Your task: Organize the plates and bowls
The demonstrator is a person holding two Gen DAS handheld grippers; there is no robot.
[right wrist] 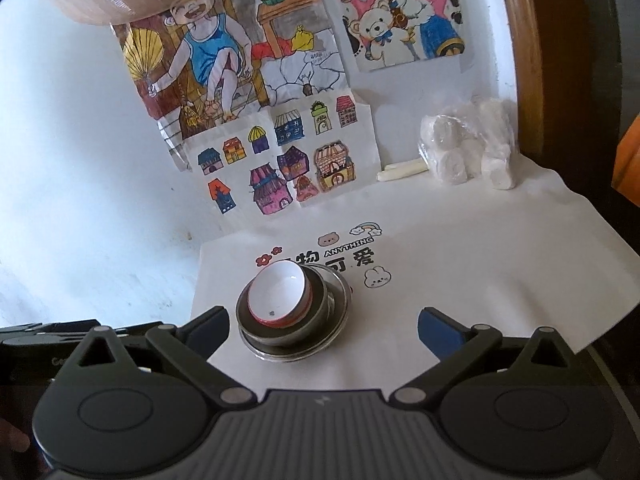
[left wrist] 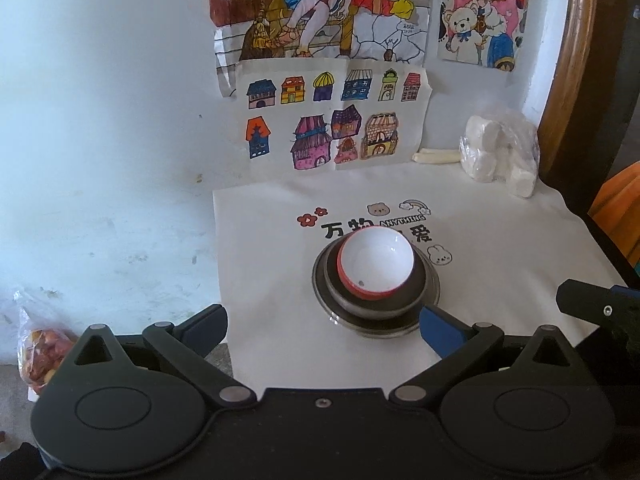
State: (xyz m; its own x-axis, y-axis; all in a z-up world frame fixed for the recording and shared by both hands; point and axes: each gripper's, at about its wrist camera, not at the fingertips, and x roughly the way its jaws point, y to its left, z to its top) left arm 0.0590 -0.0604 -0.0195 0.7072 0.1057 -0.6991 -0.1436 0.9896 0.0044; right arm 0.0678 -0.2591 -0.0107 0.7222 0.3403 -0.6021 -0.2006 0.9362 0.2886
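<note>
A red bowl with a white inside point(left wrist: 376, 266) sits tilted in a dark metal bowl point(left wrist: 372, 304), which rests on a metal plate point(left wrist: 384, 326) on the white printed cloth point(left wrist: 500, 280). My left gripper point(left wrist: 324, 330) is open and empty, just in front of the stack. The same stack shows in the right wrist view: red bowl point(right wrist: 278, 296), dark bowl point(right wrist: 280, 332), plate point(right wrist: 336, 336). My right gripper point(right wrist: 324, 330) is open and empty, with the stack ahead of its left finger. Part of the right gripper point(left wrist: 596, 306) shows at the right edge of the left wrist view.
Children's drawings point(left wrist: 332, 120) hang on the white wall behind. A plastic bag of white rolls point(left wrist: 500, 152) and pale sticks point(left wrist: 436, 157) lie at the back right. A bag of red snacks point(left wrist: 38, 352) lies at the left. A wooden frame point(left wrist: 568, 80) stands at the right.
</note>
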